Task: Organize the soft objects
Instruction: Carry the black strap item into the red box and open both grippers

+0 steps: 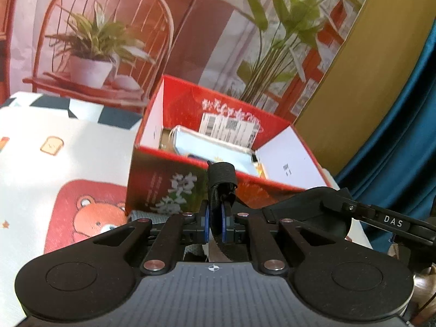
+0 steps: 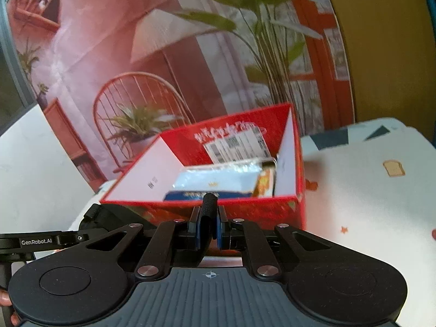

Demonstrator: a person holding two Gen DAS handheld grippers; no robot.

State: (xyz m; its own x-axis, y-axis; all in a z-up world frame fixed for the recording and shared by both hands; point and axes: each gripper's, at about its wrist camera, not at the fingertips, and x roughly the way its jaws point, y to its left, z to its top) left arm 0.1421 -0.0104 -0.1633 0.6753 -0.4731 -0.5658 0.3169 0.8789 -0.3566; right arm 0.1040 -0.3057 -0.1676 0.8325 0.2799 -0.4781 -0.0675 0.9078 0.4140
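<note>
2 grippers, both clamped. Left gripper [image 1: 217, 218]: blue pads pressed together on 1 black elastic strap [image 1: 222, 175], which loops up above the fingertips and trails back under the jaws. Right gripper [image 2: 209, 227]: same story, pads closed on a black ribbed strap [image 2: 209, 203] that sticks up between them. Can't tell from either view whether these are 2 ends of 1 item or 2 separate straps. A wider piece of black fabric [image 1: 305, 209] hangs at the right of the left wrist view, next to the other tool's handle marked DAS [image 1: 392, 222]; in the right wrist view the matching dark piece [image 2: 109, 218] sits at the left by a handle marked GenRobot.AI [image 2: 36, 242].

1 red cardboard box [image 1: 169, 179], open top, 4 flaps up, white inside, sits straight ahead of both grippers, just beyond the fingertips. 1 shipping label [image 1: 229, 129] is stuck on its far inner flap. Inside: 1 pale blue soft pack [image 1: 215, 147] lying flat, plus at least 1 orange-yellow packet [image 2: 264, 182] at the edge; the rest of the contents are blurred, so no exact count.

Box stands on 1 white cloth [image 1: 68, 147] printed with toast, star and bear motifs. Behind it, 1 printed backdrop [image 1: 109, 27] showing a red chair and potted plants. 1 teal curtain [image 1: 403, 136] at the far right of the left view.
</note>
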